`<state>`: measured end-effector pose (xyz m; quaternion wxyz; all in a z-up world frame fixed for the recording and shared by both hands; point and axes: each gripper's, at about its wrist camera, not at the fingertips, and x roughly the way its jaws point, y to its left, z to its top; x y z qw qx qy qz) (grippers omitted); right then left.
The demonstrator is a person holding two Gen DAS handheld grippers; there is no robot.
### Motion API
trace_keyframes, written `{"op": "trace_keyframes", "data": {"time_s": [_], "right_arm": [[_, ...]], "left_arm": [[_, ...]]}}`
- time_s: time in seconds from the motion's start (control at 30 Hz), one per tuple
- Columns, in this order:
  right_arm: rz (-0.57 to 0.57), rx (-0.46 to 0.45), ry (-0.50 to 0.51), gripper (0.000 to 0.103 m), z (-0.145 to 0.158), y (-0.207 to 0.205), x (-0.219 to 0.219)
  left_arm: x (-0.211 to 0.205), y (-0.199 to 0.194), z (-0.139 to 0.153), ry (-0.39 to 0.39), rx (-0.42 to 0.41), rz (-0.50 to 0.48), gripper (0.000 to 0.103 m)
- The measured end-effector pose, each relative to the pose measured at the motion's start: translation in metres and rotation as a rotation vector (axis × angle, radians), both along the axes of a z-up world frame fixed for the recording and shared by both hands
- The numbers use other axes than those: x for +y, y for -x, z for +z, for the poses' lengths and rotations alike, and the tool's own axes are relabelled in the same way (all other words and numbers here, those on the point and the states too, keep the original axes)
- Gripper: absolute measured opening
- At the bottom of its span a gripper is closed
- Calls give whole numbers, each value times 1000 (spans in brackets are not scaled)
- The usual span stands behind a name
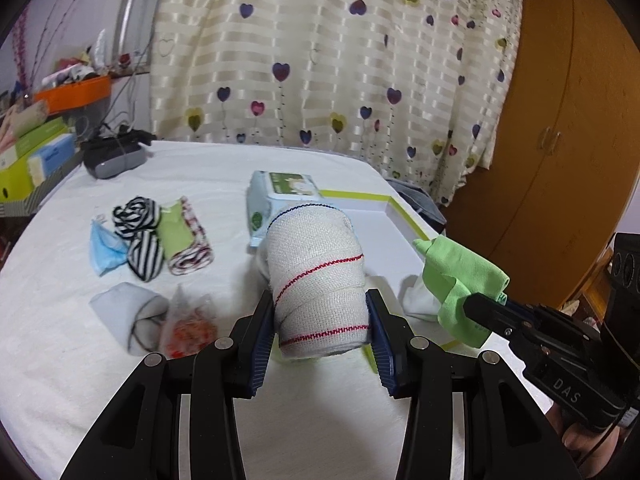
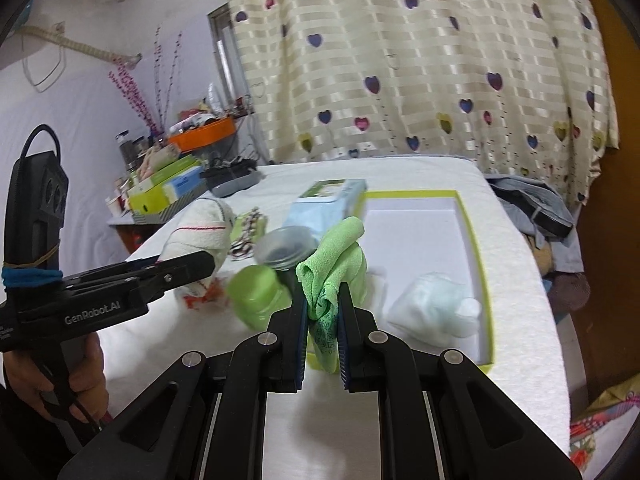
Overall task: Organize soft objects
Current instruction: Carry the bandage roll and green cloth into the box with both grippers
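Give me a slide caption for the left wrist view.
Left gripper clamps a bandage roll while the right gripper carries a green cloth beside it.

Both pictures are bright, with soft, even light and no hard shadows. The white table cover (image 1: 200, 380) glows so much that its weave almost washes out near the bottom. The curtain (image 1: 340, 60) shines in pale stripes (light seems to come through it from behind). Small things on the table look smeared: the orange bag (image 1: 186, 326) and the green jar (image 2: 256, 296) are fuzzy at the edges. The bandage roll (image 1: 320, 280) looks sharper. The corners of each picture go black, and straight lines bend near the rim, like the wardrobe (image 1: 560, 120).
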<state>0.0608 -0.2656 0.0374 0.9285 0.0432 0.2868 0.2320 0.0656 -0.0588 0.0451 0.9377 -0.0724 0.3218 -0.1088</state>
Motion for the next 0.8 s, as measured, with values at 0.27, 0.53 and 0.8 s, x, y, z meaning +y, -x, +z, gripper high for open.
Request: {"op": "trace_keyframes", "data": {"time_s": [0.27,0.53,0.8], "right_arm": [[-57,13,-6,13,-6,-14,-25],[-56,58,7,13,-20,-33,-30],[-52,138,54,13,-43,-50,-29]], "left_arm": [[-21,-10,-1,-7,8,-35,43],[-35,-17,-3,-12,17,-60,43],[-41,-27,-7,-14,32,-66,43]]}}
